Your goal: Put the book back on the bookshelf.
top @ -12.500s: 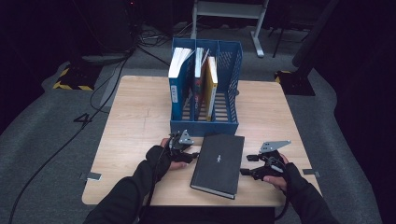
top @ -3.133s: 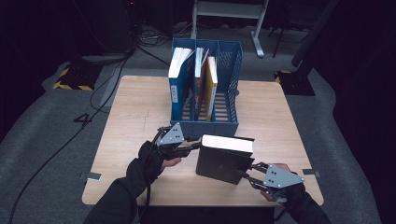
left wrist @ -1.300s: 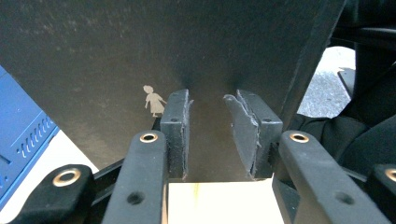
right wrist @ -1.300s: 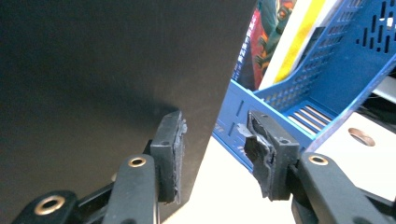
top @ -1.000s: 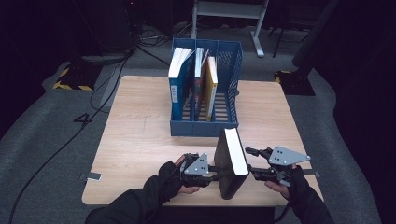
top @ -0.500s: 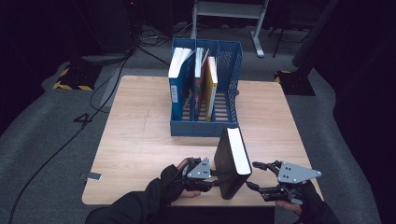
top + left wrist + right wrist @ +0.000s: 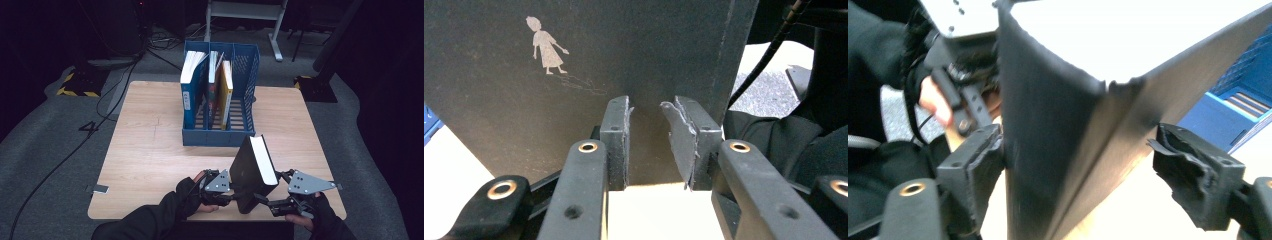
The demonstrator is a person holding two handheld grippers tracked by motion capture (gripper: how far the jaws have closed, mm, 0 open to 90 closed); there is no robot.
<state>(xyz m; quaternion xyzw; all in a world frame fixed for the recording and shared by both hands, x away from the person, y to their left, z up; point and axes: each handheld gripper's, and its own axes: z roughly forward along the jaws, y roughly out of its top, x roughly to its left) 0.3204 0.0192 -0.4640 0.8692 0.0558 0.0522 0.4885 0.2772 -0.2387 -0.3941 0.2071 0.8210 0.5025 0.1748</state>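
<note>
Standing a black hardcover book (image 7: 252, 172) on end near the front edge of my wooden table (image 7: 150, 145), I hold it with my left gripper (image 7: 227, 192), which comes in at the book's lower left. In the left gripper view the two jaws sit close together against the dark cover (image 7: 624, 55), which bears a small pale figure of a walking child (image 7: 545, 45); whether the pads clamp an edge of the book there or merely rest against its face, I cannot tell from the pictures.

My right gripper (image 7: 280, 200) is low at the book's right, its grey plate (image 7: 307, 182) level beside the white page block (image 7: 263, 160). Its jaws have just been opening. In the right gripper view they stand wide, the book (image 7: 1063, 130) between them: the left pad lies at or just beside the cover, while the right pad stands clear of it with pale tabletop showing in the gap.

The book leans, its top tipped away from me toward the blue file rack (image 7: 250, 75) at the middle of the table, its page edges facing right and upward. It stands just in front of the rack and apart from it. The rack already holds several books upright: a blue-spined book (image 7: 190, 92) in the left slot and a yellow one (image 7: 226, 95) beside it; the right slot is bare.
</note>
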